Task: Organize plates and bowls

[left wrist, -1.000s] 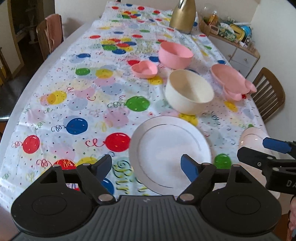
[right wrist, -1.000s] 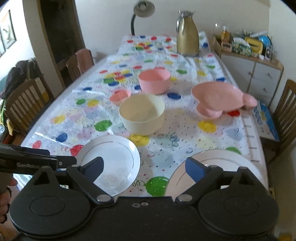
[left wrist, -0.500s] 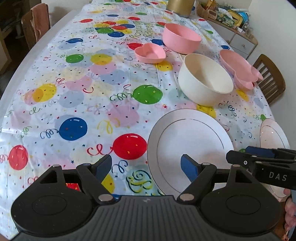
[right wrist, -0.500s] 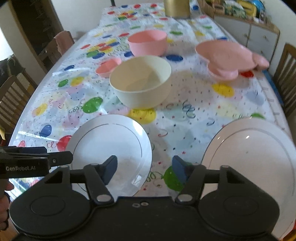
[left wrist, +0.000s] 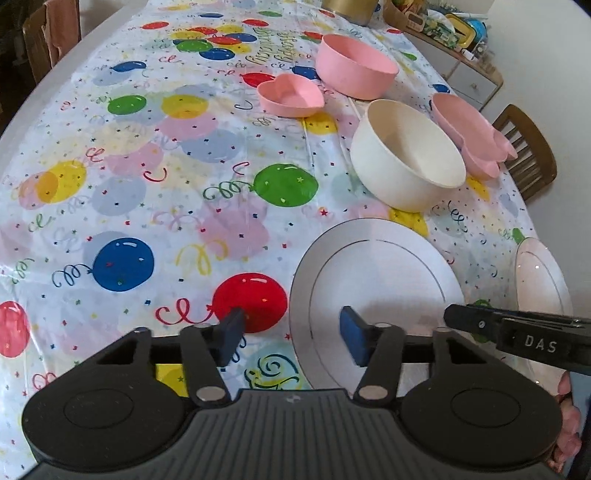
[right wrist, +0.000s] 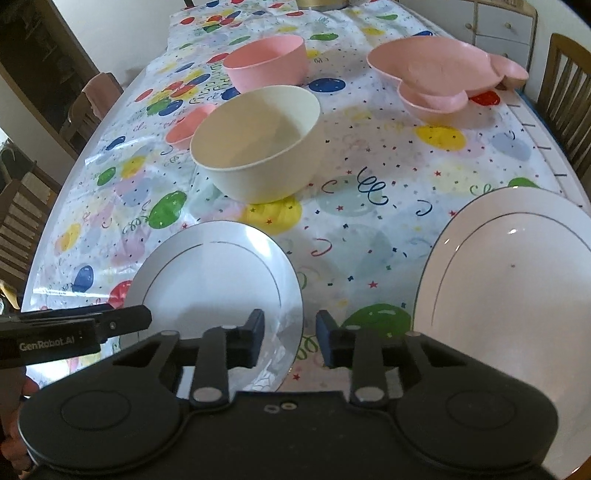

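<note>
A white plate lies near the table's front edge; it also shows in the right wrist view. My left gripper is open, its fingers either side of this plate's left rim. My right gripper is partly open, its fingers either side of the same plate's right rim. A second white plate lies to the right. Behind stand a cream bowl, a pink bowl, a pink heart dish and a pink mouse-shaped plate on a small pink bowl.
A balloon-print tablecloth covers the table. A gold jug base stands at the far end. Wooden chairs stand on the right and on the left. A white sideboard is at the back right.
Both grippers have moved down and forward to the near white plate. The right gripper's fingers have narrowed a lot; the left's have narrowed a little. No dish has moved.
</note>
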### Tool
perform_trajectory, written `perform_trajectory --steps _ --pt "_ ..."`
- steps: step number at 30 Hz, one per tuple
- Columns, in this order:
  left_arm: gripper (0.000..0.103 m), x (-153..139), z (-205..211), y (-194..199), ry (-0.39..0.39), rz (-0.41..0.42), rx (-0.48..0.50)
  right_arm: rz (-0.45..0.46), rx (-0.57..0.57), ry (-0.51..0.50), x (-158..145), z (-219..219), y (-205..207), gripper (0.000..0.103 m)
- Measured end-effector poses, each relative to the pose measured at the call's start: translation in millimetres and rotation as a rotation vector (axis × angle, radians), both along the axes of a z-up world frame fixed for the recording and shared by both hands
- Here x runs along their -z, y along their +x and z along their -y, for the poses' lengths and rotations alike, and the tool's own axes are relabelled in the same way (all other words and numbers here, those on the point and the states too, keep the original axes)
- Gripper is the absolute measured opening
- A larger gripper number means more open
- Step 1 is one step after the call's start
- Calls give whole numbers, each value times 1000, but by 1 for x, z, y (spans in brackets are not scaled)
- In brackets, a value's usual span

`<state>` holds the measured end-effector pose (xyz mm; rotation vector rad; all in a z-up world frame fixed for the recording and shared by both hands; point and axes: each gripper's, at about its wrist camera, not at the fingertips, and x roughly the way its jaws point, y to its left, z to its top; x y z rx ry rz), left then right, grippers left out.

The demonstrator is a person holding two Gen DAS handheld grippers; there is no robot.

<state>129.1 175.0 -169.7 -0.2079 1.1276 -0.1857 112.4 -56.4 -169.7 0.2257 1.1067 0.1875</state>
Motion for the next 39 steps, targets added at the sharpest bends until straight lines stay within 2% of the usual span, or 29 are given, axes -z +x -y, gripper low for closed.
perform_trajectory --steps 3,5,7,8,15,25,39 --pt "33 1 -3 3 -24 -11 -8 -14 13 22 3 3 2 17" --pt "32 1 -4 3 -36 -15 -9 -18 19 31 4 5 2 12" --pt "21 0 -3 2 -49 -16 1 -21 26 39 5 6 2 11" --pt "20 1 -2 2 -56 -19 5 -22 26 41 5 7 2 11" --pt "20 -1 2 1 -44 -21 -1 -15 20 41 3 7 1 10" --pt "20 -24 16 -7 -47 9 -3 17 26 43 -16 20 -6 10" --pt "20 -49 75 -19 -39 46 37 59 61 62 -44 73 -30 9"
